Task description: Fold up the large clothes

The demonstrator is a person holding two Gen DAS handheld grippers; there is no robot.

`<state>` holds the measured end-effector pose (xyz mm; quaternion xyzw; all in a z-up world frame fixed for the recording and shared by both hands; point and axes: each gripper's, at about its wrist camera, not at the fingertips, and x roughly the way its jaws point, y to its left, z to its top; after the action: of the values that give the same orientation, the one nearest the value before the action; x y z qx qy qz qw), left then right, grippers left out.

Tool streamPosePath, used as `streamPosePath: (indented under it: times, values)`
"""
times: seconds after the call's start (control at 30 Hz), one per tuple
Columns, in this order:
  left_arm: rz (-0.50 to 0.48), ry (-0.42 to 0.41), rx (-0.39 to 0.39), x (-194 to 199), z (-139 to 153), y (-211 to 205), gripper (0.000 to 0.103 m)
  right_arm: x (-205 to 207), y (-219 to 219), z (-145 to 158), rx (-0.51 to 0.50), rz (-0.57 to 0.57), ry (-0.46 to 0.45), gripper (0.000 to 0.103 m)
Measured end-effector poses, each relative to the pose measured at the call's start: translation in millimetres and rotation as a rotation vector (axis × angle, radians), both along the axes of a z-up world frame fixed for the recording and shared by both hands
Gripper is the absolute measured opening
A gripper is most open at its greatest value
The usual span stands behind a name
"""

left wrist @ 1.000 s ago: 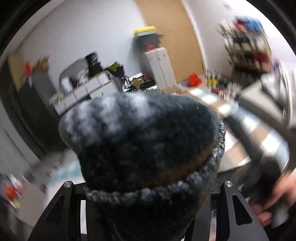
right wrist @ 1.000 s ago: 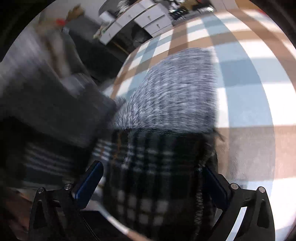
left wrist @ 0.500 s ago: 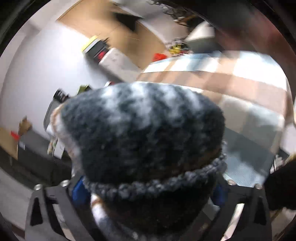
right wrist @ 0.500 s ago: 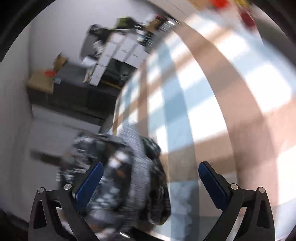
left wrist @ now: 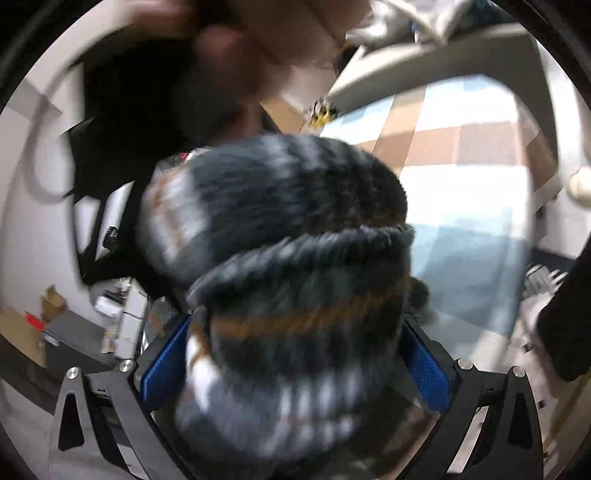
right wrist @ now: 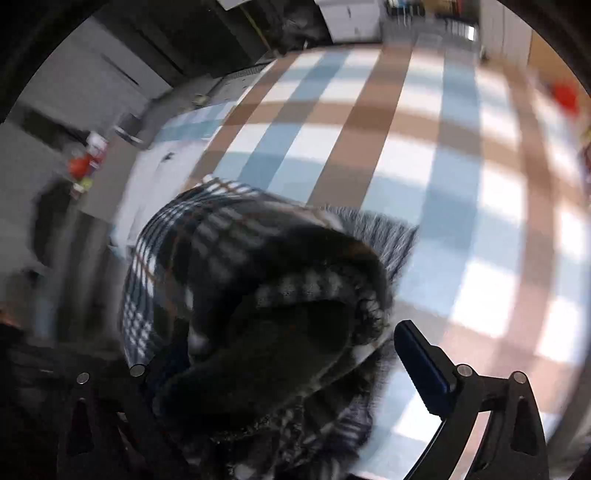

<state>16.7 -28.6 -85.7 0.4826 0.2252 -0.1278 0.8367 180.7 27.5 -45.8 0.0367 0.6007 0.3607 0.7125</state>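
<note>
Woolly grey-and-white knit, a thick garment [left wrist: 291,302], bulges between the left gripper [left wrist: 295,365] blue pads, jaws pinching it, held aloft, I'd guess, to carry the fold. Right gripper [right wrist: 288,373] jaws look spread, bunched cloth between them. Beyond lies the checked tablecloth [right wrist: 461,155].

The knitted garment [left wrist: 295,280] sits bunched between the fingers of the left gripper [left wrist: 295,373], with the checked tablecloth [left wrist: 461,192] spread behind it and to the right. The right gripper [right wrist: 280,369] has the same garment piled between its fingers — the cloth-covered table stretches beyond it, cabinets [right wrist: 351,18] past the far edge.
</note>
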Motion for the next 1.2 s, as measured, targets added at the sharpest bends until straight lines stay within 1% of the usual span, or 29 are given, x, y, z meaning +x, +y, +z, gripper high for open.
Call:
streamPosePath:
  times: [0.07, 0.1, 0.13, 0.2, 0.23, 0.33, 0.4, 0.43, 0.5, 0.53, 0.6, 0.63, 0.67, 0.73, 0.77, 0.8, 0.83, 0.87, 0.9, 0.93, 0.97, 1.03, 1.1, 1.13, 1.17, 1.2]
  values:
    - [-0.052, 0.011, -0.074, -11, 13, 11, 0.102, -4, -2, -6, 0.013, 0.008, -0.039, 0.101]
    - [-0.076, 0.021, -0.119, -16, 22, 17, 0.102, -2, -3, -9, 0.024, 0.001, -0.042, 0.102]
    - [-0.104, 0.033, -0.176, -22, 33, 24, 0.102, 0, -6, -11, 0.054, -0.006, -0.030, 0.102]
    - [-0.113, 0.077, -0.322, -28, 59, 43, 0.102, 1, -15, -12, 0.090, -0.012, -0.018, 0.102]
    - [-0.104, 0.086, -0.419, -31, 78, 59, 0.102, 1, -22, -10, 0.115, -0.012, -0.005, 0.102]
    - [-0.007, 0.083, -0.600, -19, 116, 99, 0.102, -8, -35, -14, 0.199, -0.041, 0.020, 0.103]
    - [0.077, 0.080, -0.716, -3, 131, 132, 0.102, -14, -41, -9, 0.243, -0.067, 0.009, 0.103]
    - [0.108, 0.103, -0.751, 13, 133, 143, 0.102, -20, -44, -1, 0.252, -0.083, -0.018, 0.103]
    - [0.182, 0.120, -0.803, 42, 126, 161, 0.102, -37, -53, 19, 0.267, -0.100, -0.096, 0.103]
    - [0.205, 0.153, -0.820, 51, 120, 161, 0.102, -48, -57, 28, 0.270, -0.103, -0.128, 0.103]
    - [0.256, 0.275, -0.919, 72, 92, 157, 0.102, -68, -66, 34, 0.257, -0.130, -0.149, 0.103]
    - [0.271, 0.323, -0.962, 78, 85, 154, 0.102, -77, -71, 33, 0.259, -0.146, -0.139, 0.103]
    - [0.283, 0.360, -1.011, 72, 77, 153, 0.102, -84, -74, 29, 0.275, -0.157, -0.115, 0.103]
    - [0.284, 0.401, -1.080, 61, 70, 156, 0.102, -101, -80, 13, 0.393, -0.173, -0.030, 0.103]
    - [0.295, 0.406, -1.114, 57, 69, 156, 0.102, -106, -78, 0, 0.443, -0.194, 0.031, 0.101]
    - [0.300, 0.402, -1.131, 54, 69, 154, 0.102, -107, -73, -10, 0.467, -0.205, 0.072, 0.097]
    - [0.298, 0.408, -1.153, 54, 70, 153, 0.102, -108, -64, -23, 0.499, -0.208, 0.131, 0.073]
    - [0.299, 0.415, -1.169, 52, 70, 154, 0.102, -107, -56, -31, 0.540, -0.203, 0.174, 0.054]
    - [0.298, 0.420, -1.198, 51, 71, 157, 0.102, -106, -47, -34, 0.588, -0.205, 0.196, 0.051]
    - [0.294, 0.416, -1.215, 49, 72, 157, 0.102, -105, -42, -29, 0.618, -0.200, 0.185, 0.043]
    - [0.304, 0.404, -1.210, 51, 70, 170, 0.102, -104, -38, -22, 0.654, -0.193, 0.170, 0.038]
    - [0.282, 0.370, -1.234, 31, 79, 184, 0.102, -103, -28, -2, 0.737, -0.167, 0.144, 0.035]
    - [0.277, 0.349, -1.254, 33, 79, 198, 0.102, -106, -19, 11, 0.820, -0.136, 0.120, 0.033]
    - [0.272, 0.345, -1.272, 35, 77, 202, 0.102, -108, -14, 10, 0.872, -0.124, 0.120, 0.033]
    - [0.277, 0.347, -1.289, 38, 75, 207, 0.102, -110, -9, -1, 0.928, -0.124, 0.140, 0.033]
    - [0.289, 0.357, -1.302, 44, 69, 211, 0.102, -109, -7, -14, 0.955, -0.132, 0.165, 0.032]
